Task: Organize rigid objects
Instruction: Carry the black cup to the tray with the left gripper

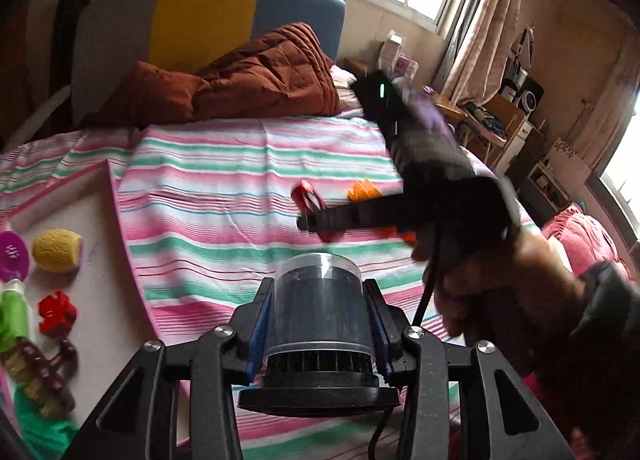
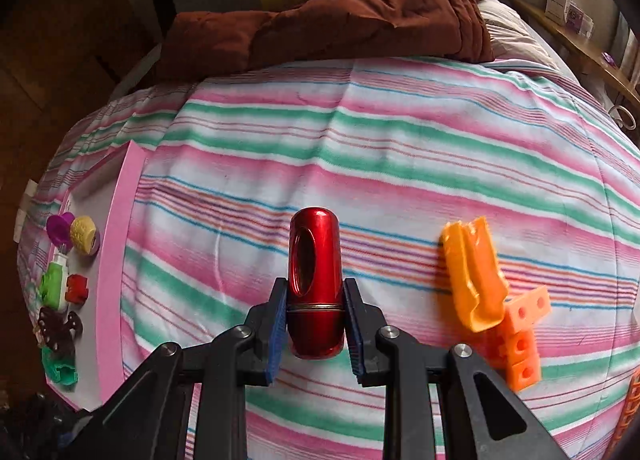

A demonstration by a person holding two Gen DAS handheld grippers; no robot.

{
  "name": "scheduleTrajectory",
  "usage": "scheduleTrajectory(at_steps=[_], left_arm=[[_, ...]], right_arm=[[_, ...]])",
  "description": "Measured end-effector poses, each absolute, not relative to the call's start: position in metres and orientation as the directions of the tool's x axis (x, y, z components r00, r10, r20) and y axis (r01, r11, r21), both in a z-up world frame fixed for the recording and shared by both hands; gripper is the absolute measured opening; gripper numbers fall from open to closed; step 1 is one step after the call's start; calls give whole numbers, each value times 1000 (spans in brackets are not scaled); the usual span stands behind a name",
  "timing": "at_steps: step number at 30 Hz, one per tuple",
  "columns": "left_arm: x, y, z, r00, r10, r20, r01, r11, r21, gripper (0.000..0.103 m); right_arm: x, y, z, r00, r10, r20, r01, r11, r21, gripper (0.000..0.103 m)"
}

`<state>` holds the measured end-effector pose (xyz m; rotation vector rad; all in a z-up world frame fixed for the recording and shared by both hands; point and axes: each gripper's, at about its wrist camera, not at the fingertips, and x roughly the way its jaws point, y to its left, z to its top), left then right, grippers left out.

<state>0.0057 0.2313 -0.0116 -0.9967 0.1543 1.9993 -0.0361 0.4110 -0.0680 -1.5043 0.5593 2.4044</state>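
A striped bedsheet (image 2: pixel 400 148) covered the bed. The left gripper (image 1: pixel 320 300) clamped a dark clear-capped cylinder (image 1: pixel 320 300); the right gripper (image 2: pixel 316 292) pinched a red capsule (image 2: pixel 316 280), though in the left view it was blurred. Toys on the pink tray (image 2: pixel 116 260) were partly cropped.

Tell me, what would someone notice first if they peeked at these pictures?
Probably the shiny red metal capsule, pinched in the right gripper above the stripy pink and green bedsheet. Next, the dark cylinder with a clear cap clamped in the left gripper. Orange plastic pieces lie on the sheet, and small toys sit on a pink-edged board at the left.
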Motion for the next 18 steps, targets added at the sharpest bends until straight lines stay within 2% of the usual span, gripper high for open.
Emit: scheduleTrajectory(at_steps=[6, 18], left_arm=[[-18, 181, 15, -371, 646, -668, -668, -685, -291, 43], [-113, 93, 21, -465, 567, -680, -430, -816, -386, 43]], right_arm=[[-32, 389, -86, -391, 43, -919, -367, -923, 112, 26], [-31, 388, -89, -404, 36, -914, -343, -932, 115, 26]])
